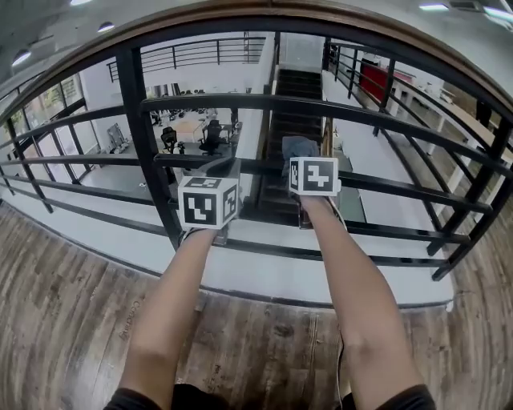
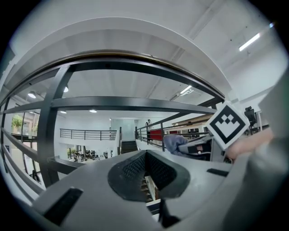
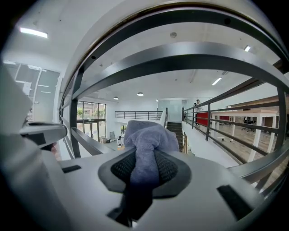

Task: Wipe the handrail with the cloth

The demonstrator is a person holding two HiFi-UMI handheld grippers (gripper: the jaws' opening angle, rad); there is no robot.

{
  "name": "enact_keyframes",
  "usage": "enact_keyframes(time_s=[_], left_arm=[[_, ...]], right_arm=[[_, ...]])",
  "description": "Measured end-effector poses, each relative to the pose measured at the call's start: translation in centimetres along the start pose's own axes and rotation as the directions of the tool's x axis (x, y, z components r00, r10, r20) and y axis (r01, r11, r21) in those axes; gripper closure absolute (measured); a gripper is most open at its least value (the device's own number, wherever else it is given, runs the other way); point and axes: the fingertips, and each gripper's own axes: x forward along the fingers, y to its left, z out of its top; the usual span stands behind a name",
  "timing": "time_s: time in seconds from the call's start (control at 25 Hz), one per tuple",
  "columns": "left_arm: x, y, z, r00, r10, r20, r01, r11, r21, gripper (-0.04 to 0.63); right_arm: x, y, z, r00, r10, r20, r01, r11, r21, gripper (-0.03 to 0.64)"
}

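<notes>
The handrail point(image 1: 264, 10), wood on top over black metal bars, curves across the top of the head view. It also arcs above the left jaws point(image 2: 135, 57) and the right ones point(image 3: 180, 18). A grey-blue cloth point(image 3: 146, 140) is pinched in my right gripper point(image 3: 143, 168) and bunches out past the jaws. In the head view the cloth point(image 1: 298, 146) sits just ahead of the right gripper point(image 1: 304, 158), level with the middle bars and below the top rail. My left gripper point(image 1: 218, 168) is beside it at the left, shut with nothing in it point(image 2: 145, 173).
A black upright post point(image 1: 152, 144) stands just left of the left gripper. Horizontal black bars point(image 1: 385, 184) run across in front of both grippers. Beyond them is a drop to a lower floor with a staircase point(image 1: 292, 88). Wooden flooring point(image 1: 72, 304) lies underfoot.
</notes>
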Motion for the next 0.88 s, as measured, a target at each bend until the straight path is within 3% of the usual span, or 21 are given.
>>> enact_keyframes(time_s=[0.56, 0.88], left_arm=[[6.7, -13.5, 1.1, 0.996, -0.088, -0.008, 0.088, 0.996, -0.015, 0.597], [12.2, -25.8, 1.8, 0.987, -0.159, -0.015, 0.159, 0.987, -0.029, 0.597]], right_arm=[[-5.3, -17.3, -2.1, 0.995, -0.096, -0.017, 0.096, 0.995, -0.033, 0.526], [-8.5, -30.0, -4.5, 0.989, -0.147, -0.004, 0.147, 0.989, -0.032, 0.526]])
